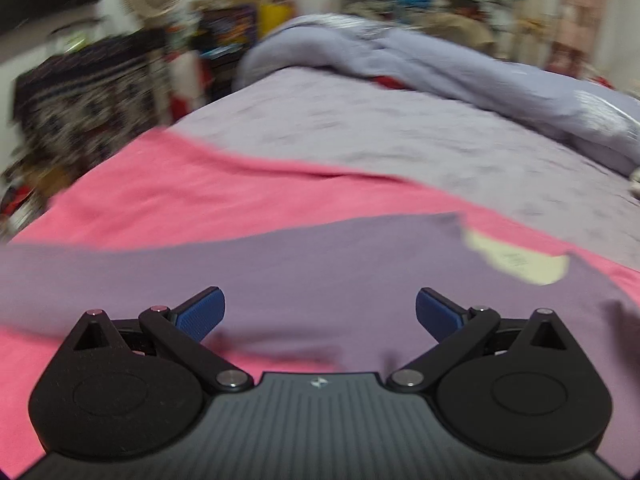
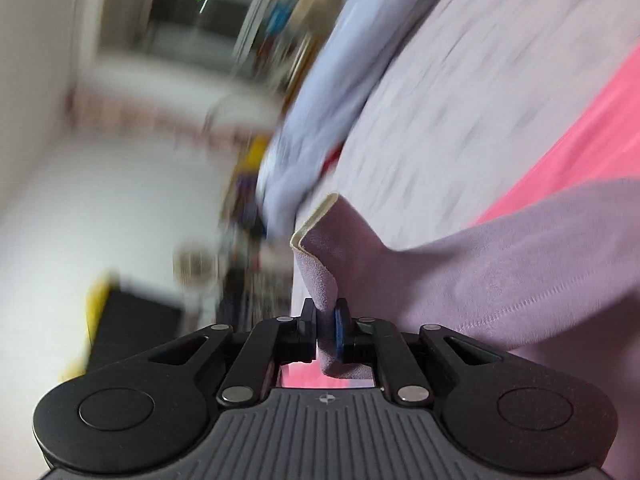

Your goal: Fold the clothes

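A: Containers first — do you see any?

B: None that I can make out. The clutter beyond the bed (image 1: 360,128) is smeared by motion blur in both views, so boxes or bins cannot be told from anything else.

A: What else is hard to read?

B: The pale patch inside the collar (image 1: 516,260) carries print too blurred to read. The right side of the shirt runs out of the left wrist view.

A: And the shirt itself?

B: A mauve shirt (image 1: 280,272) lies spread on a pink sheet (image 1: 160,192) on the bed, with a rumpled pale blue quilt (image 1: 440,64) at the far end. The left gripper (image 1: 320,312) hovers over it, blue pads wide apart, holding nothing. The right gripper (image 2: 325,326) (tilted sharply) is clamped on a fold of the shirt's edge (image 2: 320,256), lifting it; cream lining shows along that edge.
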Demonstrator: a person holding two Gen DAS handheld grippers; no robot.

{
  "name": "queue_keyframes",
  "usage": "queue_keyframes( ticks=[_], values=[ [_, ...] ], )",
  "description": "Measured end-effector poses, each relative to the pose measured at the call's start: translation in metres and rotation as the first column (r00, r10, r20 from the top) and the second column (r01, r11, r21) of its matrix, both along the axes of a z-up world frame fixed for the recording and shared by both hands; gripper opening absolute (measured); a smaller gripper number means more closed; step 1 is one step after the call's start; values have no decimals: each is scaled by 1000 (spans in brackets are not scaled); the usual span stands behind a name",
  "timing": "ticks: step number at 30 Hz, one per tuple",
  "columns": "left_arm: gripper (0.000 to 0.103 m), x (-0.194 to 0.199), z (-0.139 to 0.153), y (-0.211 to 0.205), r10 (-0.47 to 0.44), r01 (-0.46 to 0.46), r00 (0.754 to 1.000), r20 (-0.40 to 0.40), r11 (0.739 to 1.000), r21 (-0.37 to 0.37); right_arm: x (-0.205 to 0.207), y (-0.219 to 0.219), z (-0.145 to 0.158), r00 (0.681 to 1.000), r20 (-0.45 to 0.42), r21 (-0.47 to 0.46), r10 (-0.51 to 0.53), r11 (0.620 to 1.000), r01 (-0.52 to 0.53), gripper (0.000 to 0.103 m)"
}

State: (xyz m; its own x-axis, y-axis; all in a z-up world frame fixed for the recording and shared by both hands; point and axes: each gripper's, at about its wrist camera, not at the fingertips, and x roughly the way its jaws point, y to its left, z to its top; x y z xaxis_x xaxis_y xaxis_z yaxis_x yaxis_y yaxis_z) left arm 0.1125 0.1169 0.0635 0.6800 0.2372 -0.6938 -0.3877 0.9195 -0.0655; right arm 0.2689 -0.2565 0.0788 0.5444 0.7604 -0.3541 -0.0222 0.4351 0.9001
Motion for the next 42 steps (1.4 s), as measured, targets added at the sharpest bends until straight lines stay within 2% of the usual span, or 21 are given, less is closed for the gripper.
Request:
queue_keyframes(
  ticks=[1, 2, 4, 7, 10, 11, 13, 14, 15, 17, 18, 20, 22, 24, 26, 28, 30, 32, 36, 39, 42],
  values=[
    [103, -8, -1, 7, 2, -2, 1000, -19, 1000, 4, 3, 32, -11, 999, -13, -36, 50, 998, -51, 19],
    [103, -15, -3, 14, 0, 0, 999, -37, 1000, 11, 3, 64, -24, 993, -39, -91, 111, 989, -114, 35],
    [103, -28, -5, 24, -12, 14, 998, -66, 999, 31, -6, 120, -44, 970, -109, -271, 217, 933, -239, 59],
    [103, -37, -7, 28, -63, 69, 995, -82, 995, 74, -44, 149, -47, 960, -68, -441, 273, 855, -275, 63],
    [103, -35, -6, 19, -141, 148, 987, -72, 983, 109, -80, 145, -39, 959, 32, -598, 281, 774, -207, 79],
    [103, -34, -6, 16, -167, 175, 984, -69, 977, 121, -91, 138, -35, 961, 76, -677, 264, 721, -145, 83],
    [103, -26, -6, 6, -243, 247, 969, -48, 956, 157, -107, 129, -34, 965, 130, -826, 226, 563, -20, 89],
    [103, -21, -5, -3, -281, 283, 959, -39, 939, 194, -115, 124, -33, 964, 160, -882, 210, 470, 44, 90],
    [103, -14, -6, -14, -328, 327, 944, -38, 913, 245, -120, 120, -39, 961, 177, -939, 211, 328, 101, 91],
    [103, 0, -9, -38, -422, 411, 905, -47, 841, 351, -123, 116, -52, 957, 169, -983, 236, 112, 146, 93],
    [103, 8, -10, -50, -467, 448, 882, -56, 798, 402, -122, 113, -58, 958, 156, -988, 242, 60, 146, 93],
    [103, 20, -19, -74, -569, 540, 815, -105, 682, 493, -120, 105, -70, 959, 129, -989, 252, -38, 142, 93],
    [103, 30, -27, -96, -653, 613, 741, -158, 561, 557, -120, 99, -73, 968, 119, -992, 221, -9, 124, 95],
    [103, 38, -34, -111, -696, 651, 693, -190, 489, 580, -123, 95, -72, 974, 136, -991, 181, 19, 135, 99],
    [103, 48, -41, -121, -715, 680, 664, -220, 455, 575, -119, 95, -76, 974, 147, -989, 171, 15, 146, 101],
    [97, 58, -49, -131, -723, 705, 641, -259, 420, 572, -120, 94, -77, 972, 156, -988, 175, 10, 157, 101],
    [96, 61, -52, -132, -722, 709, 636, -273, 407, 577, -113, 94, -77, 966, 168, -985, 197, 1, 171, 102],
    [91, 63, -54, -131, -721, 711, 632, -283, 396, 581, -102, 96, -85, 954, 180, -978, 240, -60, 199, 103],
    [72, 67, -59, -130, -720, 716, 625, -302, 374, 589, -84, 98, -99, 923, 190, -951, 335, -173, 258, 103],
    [71, 70, -62, -129, -718, 720, 619, -317, 357, 595, -80, 94, -102, 889, 191, -923, 416, -232, 306, 103],
    [71, 73, -65, -128, -717, 723, 613, -332, 341, 601, -83, 79, -105, 894, 181, -888, 409, -324, 328, 103]
  ],
)
